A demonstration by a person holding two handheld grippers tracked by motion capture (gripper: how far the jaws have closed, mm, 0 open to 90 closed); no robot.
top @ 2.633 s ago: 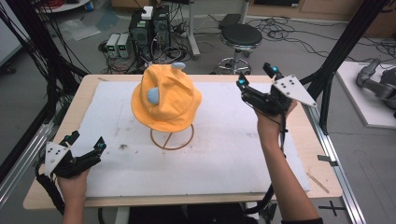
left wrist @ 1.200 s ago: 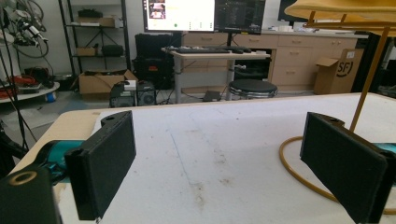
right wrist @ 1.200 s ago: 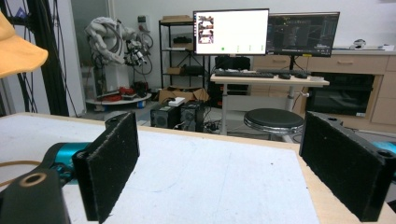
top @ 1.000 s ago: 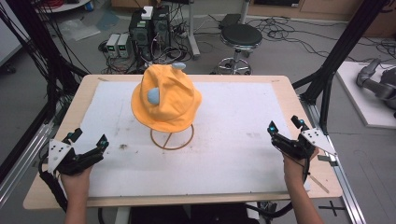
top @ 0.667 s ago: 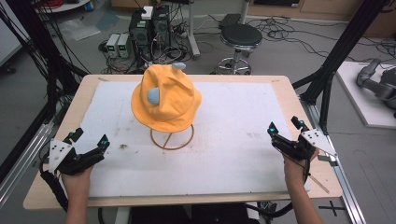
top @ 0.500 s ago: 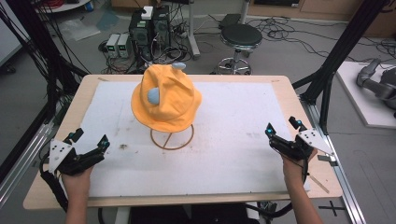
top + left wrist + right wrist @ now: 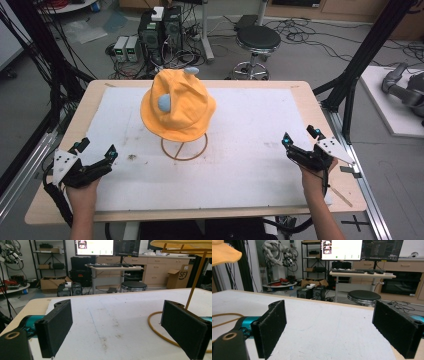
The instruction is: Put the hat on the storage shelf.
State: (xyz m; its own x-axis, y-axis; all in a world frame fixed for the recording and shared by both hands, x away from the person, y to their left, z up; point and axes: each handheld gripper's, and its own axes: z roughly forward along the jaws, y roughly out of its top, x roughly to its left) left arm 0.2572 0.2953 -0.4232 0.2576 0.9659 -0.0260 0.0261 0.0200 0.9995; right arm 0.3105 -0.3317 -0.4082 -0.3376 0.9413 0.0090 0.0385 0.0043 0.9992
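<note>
Your left claw (image 7: 95,150), lower left of the high view, and right claw (image 7: 300,141), lower right, rest low over the table (image 7: 250,165) with jaws spread wide, holding nothing. The hat (image 7: 177,107) sits upright on its wire stand (image 7: 184,147), upper centre, crown up, axis vertical. Probably a rest step; next, reach inward.

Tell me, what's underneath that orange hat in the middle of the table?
The orange hat sits on a thin yellow wire stand, whose ring base rests on the white mat. The hat's crown hides the top of the stand.
</note>
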